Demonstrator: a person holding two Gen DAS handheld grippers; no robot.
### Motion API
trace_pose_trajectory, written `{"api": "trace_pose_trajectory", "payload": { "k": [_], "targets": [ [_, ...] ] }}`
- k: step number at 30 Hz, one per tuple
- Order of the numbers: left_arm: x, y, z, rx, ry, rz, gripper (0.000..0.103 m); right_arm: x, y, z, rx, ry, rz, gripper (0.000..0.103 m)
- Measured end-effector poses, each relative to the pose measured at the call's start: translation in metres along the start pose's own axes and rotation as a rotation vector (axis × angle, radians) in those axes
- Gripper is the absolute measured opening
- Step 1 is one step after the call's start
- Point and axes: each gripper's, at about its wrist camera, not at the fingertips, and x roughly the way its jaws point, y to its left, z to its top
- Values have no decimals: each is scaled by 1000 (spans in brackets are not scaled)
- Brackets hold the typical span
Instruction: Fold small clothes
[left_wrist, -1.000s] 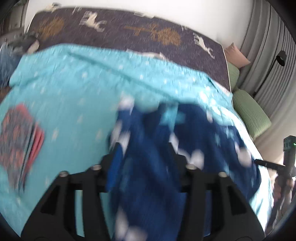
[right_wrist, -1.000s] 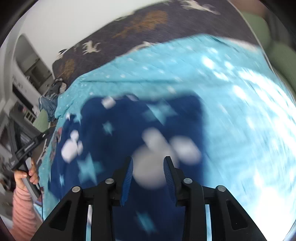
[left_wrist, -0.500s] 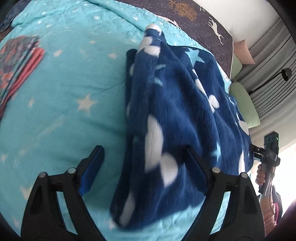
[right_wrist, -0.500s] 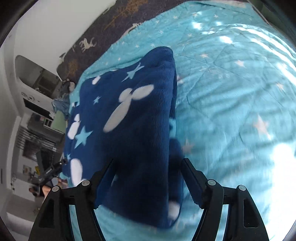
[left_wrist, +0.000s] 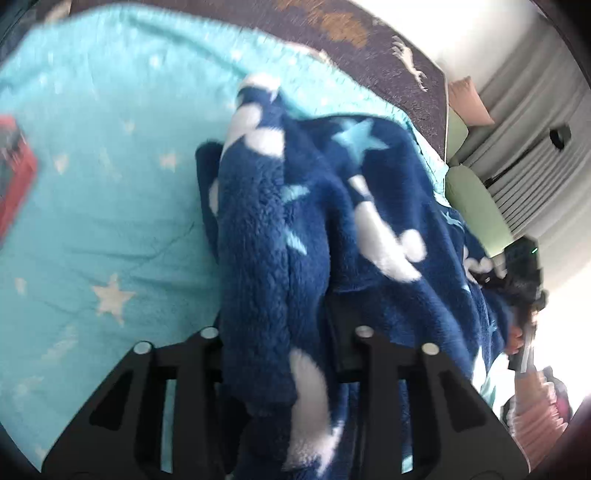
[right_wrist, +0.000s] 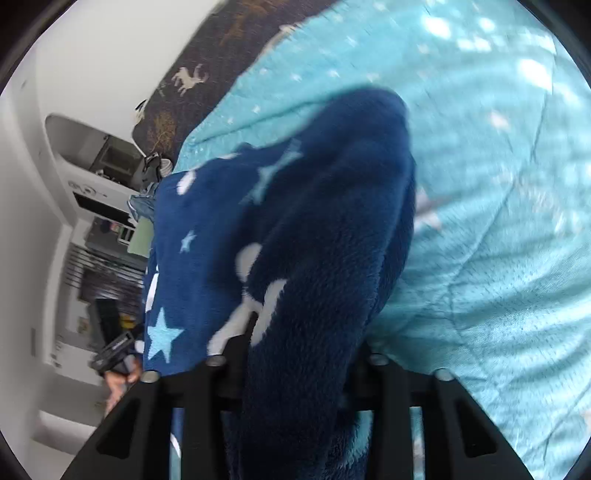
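You are working over a bed spread with a turquoise star-print quilt (left_wrist: 110, 206), a dark deer-patterned throw (left_wrist: 369, 48) across its far end; at the far left edge of the left wrist view a red-edged folded pile (left_wrist: 14, 173) lies on the quilt, well apart from your work; to the right of the bed sits a green cushion (left_wrist: 476, 206) beneath grey curtains. The navy fleece garment (left_wrist: 295, 229), patterned with white shapes and pale stars, lies bunched on the quilt between your two tools, one thick fold running into each. Your left gripper (left_wrist: 280, 343) has its fingers closed in on a plush ridge of the fleece, the fabric filling the gap; your right gripper (right_wrist: 299, 354) likewise has its fingers narrowed around a thick roll that hides the tips. I judge you are mid-fold, both ends pinched and ready to be carried; the next move calls for lifting both edges together, level, and laying them over the far portion so the layers stack squarely, since fleece this bulky will slump if one side lags. The garment's long axis runs across you, from one gripper toward the other; each gripped ridge points away from you, toward the throw.
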Motion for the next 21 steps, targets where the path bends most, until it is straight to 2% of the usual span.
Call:
{"api": "trace_pose_trajectory", "payload": {
  "k": [4,8,11,13,16,18,21],
  "targets": [
    [-52,-35,-1,43,-69,-77,33,-39,44,-17,-30,-87,62,26],
    [-117,-77,-13,147,-111,-66,33,-76,102,-44,-122,-112,43,26],
    [-164,-97,-37,165,-111,-68,33,-108,135,-75,-147,-122,52,26],
    [-190,-103,-59,154,-107,-78,33,-128,154,-102,-163,-138,65,26],
    [-231,-103,-119,137,-96,-87,33,-157,167,-161,-176,-163,94,26],
    [-237,-101,-143,103,-76,-97,33,-163,163,-198,-155,-153,103,27],
    [-232,-82,-194,-1,-11,-117,33,-160,133,-260,-62,-103,95,28]
  ]
}}
